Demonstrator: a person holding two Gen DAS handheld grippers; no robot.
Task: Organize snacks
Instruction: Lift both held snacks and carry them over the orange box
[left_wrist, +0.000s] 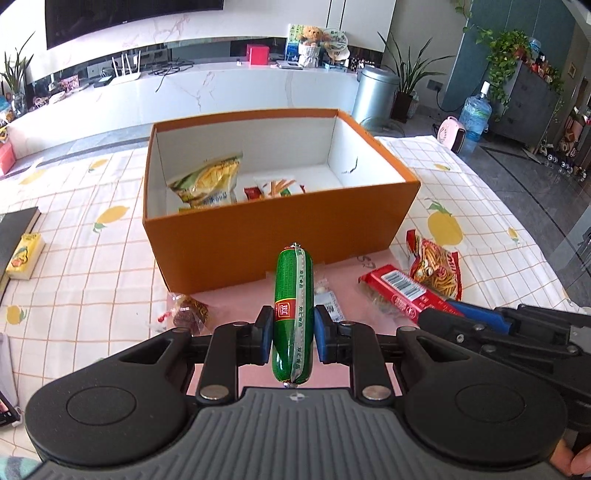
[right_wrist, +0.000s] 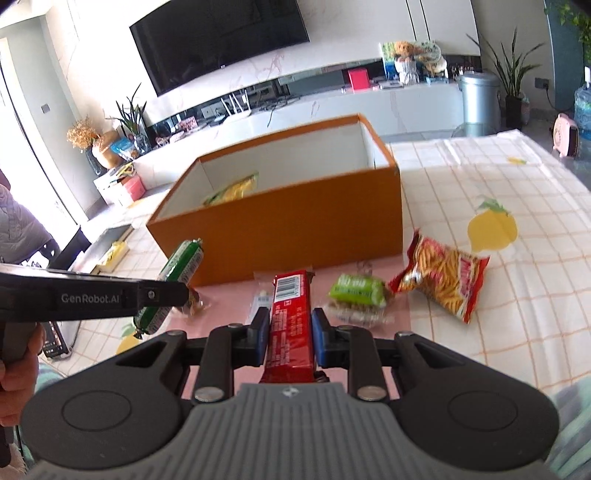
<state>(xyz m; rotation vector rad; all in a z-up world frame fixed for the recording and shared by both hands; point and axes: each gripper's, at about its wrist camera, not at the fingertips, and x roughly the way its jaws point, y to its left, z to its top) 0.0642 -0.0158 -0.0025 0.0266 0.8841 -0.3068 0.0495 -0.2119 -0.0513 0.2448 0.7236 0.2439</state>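
Observation:
My left gripper (left_wrist: 293, 328) is shut on a green sausage stick (left_wrist: 293, 295) and holds it in front of the orange box (left_wrist: 280, 236). The sausage also shows in the right wrist view (right_wrist: 181, 269). My right gripper (right_wrist: 288, 332) is shut on a red snack bar (right_wrist: 290, 325), also seen from the left wrist (left_wrist: 397, 291). The box (right_wrist: 288, 225) holds a yellow-green bag (left_wrist: 208, 181) and small packets (left_wrist: 275, 188). A red bag of stick snacks (right_wrist: 443, 277) and a green-wrapped snack (right_wrist: 356, 291) lie on the table to the right.
A small clear-wrapped snack (left_wrist: 188, 310) and a white packet (left_wrist: 330, 299) lie on the pink mat (left_wrist: 236, 295). A yellow carton (left_wrist: 24, 256) and a dark book (left_wrist: 14, 229) sit at the left. The checked tablecloth (right_wrist: 498, 302) covers the table.

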